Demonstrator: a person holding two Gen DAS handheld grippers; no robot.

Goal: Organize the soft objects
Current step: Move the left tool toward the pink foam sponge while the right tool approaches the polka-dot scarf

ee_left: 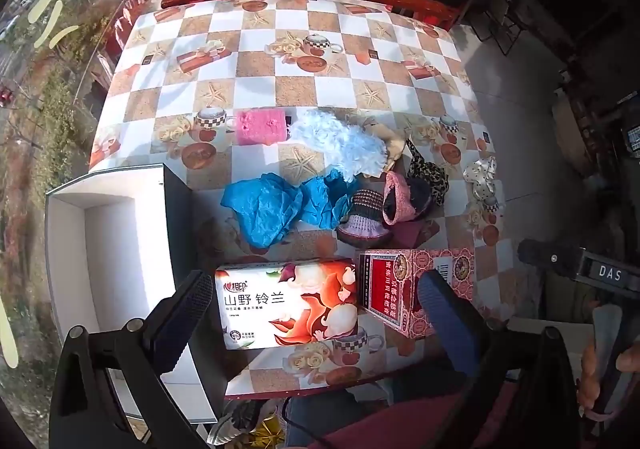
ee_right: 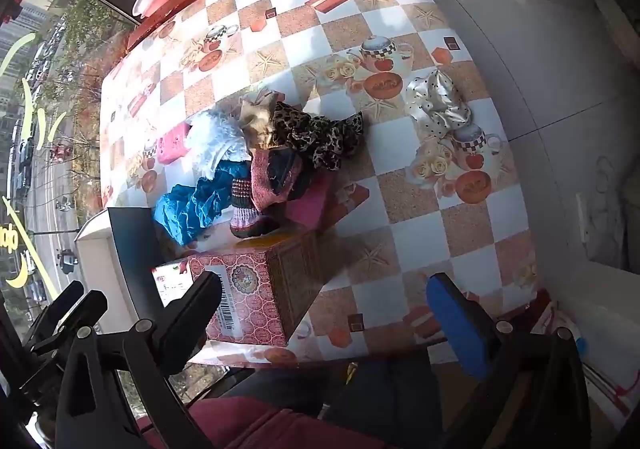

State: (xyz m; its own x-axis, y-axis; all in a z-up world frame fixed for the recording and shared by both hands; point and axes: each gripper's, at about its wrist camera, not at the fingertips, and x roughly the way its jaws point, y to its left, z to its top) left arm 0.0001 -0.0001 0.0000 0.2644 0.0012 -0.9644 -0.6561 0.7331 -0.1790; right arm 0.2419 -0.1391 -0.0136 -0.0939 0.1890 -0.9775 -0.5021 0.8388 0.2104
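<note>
- Both tools, left (ee_left: 316, 313) and right (ee_right: 324, 313), hang released, grasping nothing.
- Tangled pile (ee_left: 344, 185): pulling the blue cloth (ee_left: 264, 209) may drag neighbours off the counter (ee_left: 280, 49).

Glossy checked oilcloth (ee_left: 280, 49) covers the table — crinkled blue cloth (ee_left: 264, 209), fluffy white fabric (ee_left: 340, 141), a shiny-wrapped tissue pack (ee_left: 286, 303).

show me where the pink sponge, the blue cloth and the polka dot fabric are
pink sponge (ee_left: 261, 127), left wrist view, middle of its top face.
blue cloth (ee_left: 266, 211), left wrist view, centre of the crumpled left part.
polka dot fabric (ee_right: 438, 105), right wrist view, middle of the shiny bundle.
</note>
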